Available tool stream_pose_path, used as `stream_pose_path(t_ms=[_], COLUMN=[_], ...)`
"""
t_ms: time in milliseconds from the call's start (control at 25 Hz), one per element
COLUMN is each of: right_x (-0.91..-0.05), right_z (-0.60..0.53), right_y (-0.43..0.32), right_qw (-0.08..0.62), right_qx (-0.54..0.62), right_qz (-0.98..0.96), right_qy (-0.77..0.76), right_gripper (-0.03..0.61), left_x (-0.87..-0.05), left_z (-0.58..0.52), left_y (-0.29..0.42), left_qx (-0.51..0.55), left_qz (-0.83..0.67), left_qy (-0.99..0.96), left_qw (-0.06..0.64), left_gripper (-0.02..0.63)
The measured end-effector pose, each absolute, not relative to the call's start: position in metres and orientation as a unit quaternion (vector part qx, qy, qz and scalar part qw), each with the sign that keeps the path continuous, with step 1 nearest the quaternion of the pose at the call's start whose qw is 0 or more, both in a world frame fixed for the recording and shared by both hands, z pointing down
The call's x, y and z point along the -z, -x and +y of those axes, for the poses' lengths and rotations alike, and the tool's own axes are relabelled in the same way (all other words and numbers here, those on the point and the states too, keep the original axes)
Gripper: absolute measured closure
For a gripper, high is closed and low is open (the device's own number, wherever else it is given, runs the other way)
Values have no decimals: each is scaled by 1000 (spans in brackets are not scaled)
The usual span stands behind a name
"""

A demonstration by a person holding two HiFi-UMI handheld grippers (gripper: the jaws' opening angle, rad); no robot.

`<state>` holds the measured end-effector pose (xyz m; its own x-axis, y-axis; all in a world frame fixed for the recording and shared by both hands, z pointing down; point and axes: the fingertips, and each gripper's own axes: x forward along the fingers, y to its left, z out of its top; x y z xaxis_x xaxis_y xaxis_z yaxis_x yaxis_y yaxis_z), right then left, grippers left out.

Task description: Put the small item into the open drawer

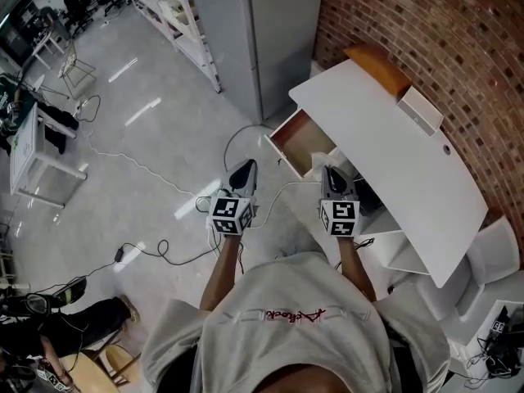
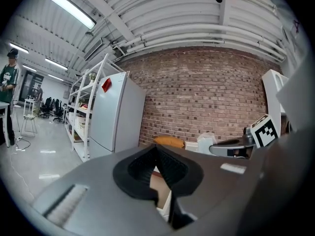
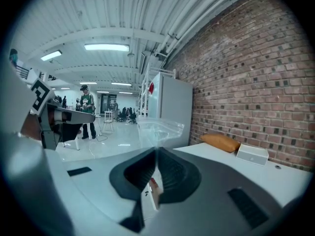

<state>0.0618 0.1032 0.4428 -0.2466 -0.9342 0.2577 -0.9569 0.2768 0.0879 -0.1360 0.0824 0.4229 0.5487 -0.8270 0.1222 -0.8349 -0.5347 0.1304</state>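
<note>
The drawer [image 1: 285,151] stands pulled out from under the left end of the white desk [image 1: 401,170], its brown inside bare. My right gripper [image 1: 332,173] hovers just in front of the drawer's right side. In the right gripper view its jaws [image 3: 156,150] are shut on a small clear plastic packet [image 3: 158,128], which sticks up past the tips; a white and red bit shows between the pads. My left gripper [image 1: 243,169] hangs over the floor, left of the drawer. Its jaws [image 2: 157,149] are shut with nothing between them.
An orange cushion [image 1: 378,66] and a white box [image 1: 420,110] lie on the desk by the brick wall. A grey cabinet [image 1: 270,31] and white shelves [image 1: 184,15] stand beyond the drawer. Cables [image 1: 147,170] trail over the floor. A person in green [image 3: 86,107] stands far off.
</note>
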Motion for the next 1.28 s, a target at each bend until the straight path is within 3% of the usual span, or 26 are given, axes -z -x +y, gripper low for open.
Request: stream_pose_path(t_ms=[440,1280], right_x=[-452,-433], right_z=[66,-108], right_y=[-71,-126], right_qw=[133,122], right_qx=[-47,-43], right_qz=[-794,-821], right_qy=[-591,-556], right_gripper=[561,561], left_x=[-445,-410], left_z=[48,-121], left_y=[111,41], left_qx=[-35,-40], left_qz=[-466,-476], left_qy=[-878,-875], left_qw=[109,81], left_gripper=[604,604])
